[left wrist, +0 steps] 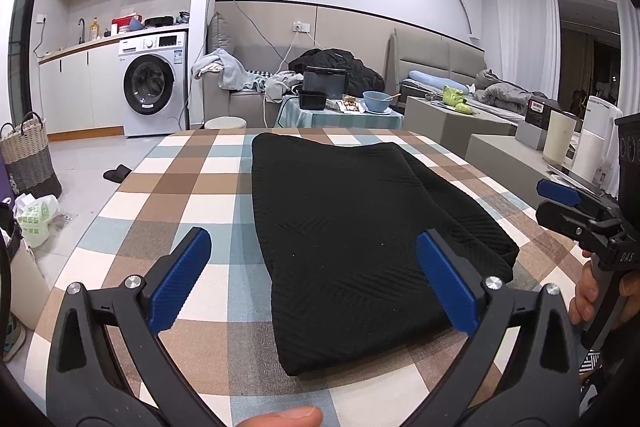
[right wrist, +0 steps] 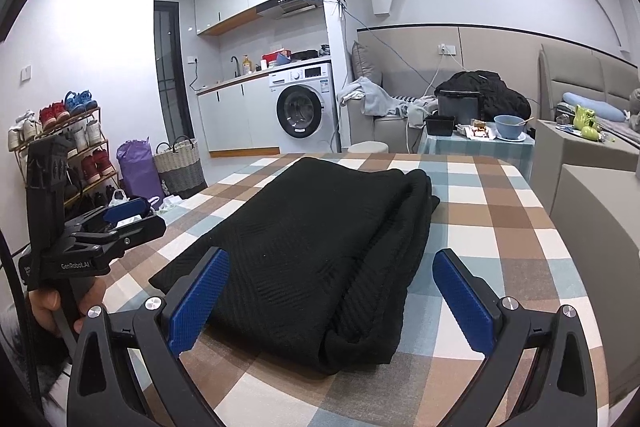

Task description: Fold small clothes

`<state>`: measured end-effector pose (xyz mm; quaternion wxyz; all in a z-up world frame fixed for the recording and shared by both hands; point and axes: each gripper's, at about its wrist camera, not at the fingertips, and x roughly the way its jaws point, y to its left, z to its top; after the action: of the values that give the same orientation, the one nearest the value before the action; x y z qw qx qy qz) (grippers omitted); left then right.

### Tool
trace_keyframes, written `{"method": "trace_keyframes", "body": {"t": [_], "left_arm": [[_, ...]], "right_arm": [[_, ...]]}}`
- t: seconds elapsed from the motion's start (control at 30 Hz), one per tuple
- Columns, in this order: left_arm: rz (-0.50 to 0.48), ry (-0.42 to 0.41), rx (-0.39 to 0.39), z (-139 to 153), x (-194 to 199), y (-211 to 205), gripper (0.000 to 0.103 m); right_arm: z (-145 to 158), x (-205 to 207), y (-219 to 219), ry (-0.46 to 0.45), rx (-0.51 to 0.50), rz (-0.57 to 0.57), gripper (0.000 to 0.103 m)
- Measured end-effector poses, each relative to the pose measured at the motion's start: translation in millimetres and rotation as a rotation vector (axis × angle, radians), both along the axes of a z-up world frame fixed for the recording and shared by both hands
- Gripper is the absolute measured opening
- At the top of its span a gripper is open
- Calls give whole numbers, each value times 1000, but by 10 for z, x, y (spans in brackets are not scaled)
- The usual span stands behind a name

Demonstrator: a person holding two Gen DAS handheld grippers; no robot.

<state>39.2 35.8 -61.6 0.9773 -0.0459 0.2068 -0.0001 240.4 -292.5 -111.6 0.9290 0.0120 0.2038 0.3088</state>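
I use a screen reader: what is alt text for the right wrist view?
A folded black garment lies on a checked tablecloth, framed by the open right gripper, which holds nothing. The left gripper hovers at the left edge, with a washing machine behind.

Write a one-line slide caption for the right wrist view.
Open right claw hovers over a folded black garment on a checked tablecloth, left claw alongside.

Checked table (left wrist: 192,187) bears a folded black garment (left wrist: 352,227) (lying flat)
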Motion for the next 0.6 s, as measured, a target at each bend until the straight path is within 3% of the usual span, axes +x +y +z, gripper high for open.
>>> {"method": "trace_keyframes", "body": {"t": [0.6], "left_arm": [[8, 4, -12, -25, 40, 31, 102]], "right_arm": [[6, -10, 13, 4, 0, 7, 103]]}}
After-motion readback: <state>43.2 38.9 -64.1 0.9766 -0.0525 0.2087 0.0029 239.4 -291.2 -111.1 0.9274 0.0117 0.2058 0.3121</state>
